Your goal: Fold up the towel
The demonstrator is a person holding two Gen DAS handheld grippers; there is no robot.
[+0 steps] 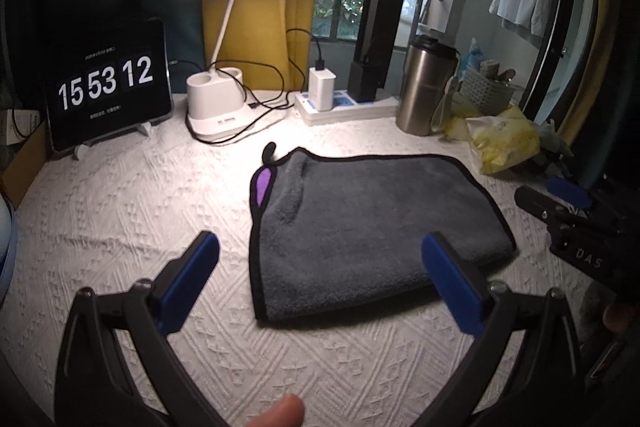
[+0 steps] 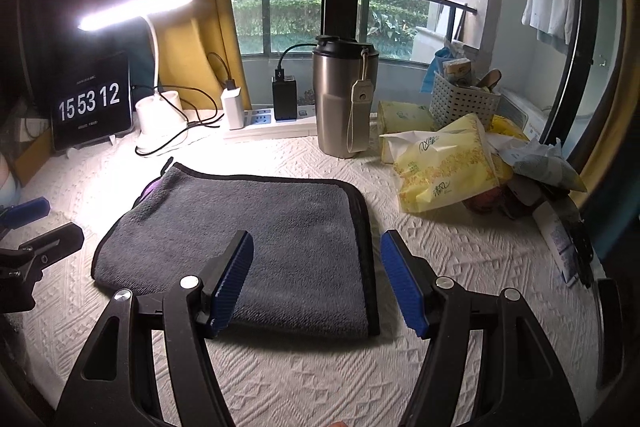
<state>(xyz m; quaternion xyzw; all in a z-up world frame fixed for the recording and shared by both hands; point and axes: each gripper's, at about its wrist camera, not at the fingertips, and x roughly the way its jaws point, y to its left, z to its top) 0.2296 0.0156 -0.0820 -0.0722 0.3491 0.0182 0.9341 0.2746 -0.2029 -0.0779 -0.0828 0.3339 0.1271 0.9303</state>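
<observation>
While the grey towel (image 1: 368,227) lay already doubled at the middle of the white-quilted tabletop (image 1: 120,211), both claws hung over its near edge, gripping nothing. The left claw (image 1: 320,263) gaped wide; the right claw (image 2: 316,267) stood open too, straddling the towel's black-bound hem at about 5 o'clock. Judging by that, another fold was in hand, and the next move called for pinching the near corners. Counted: one towel, two claws, one steel tumbler (image 2: 344,99), one desk lamp (image 1: 224,27).

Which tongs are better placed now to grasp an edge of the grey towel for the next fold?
Probably the right tongs: open, they straddle the towel's near right black-trimmed corner. The left tongs, also open, frame its middle, no edge.
</observation>
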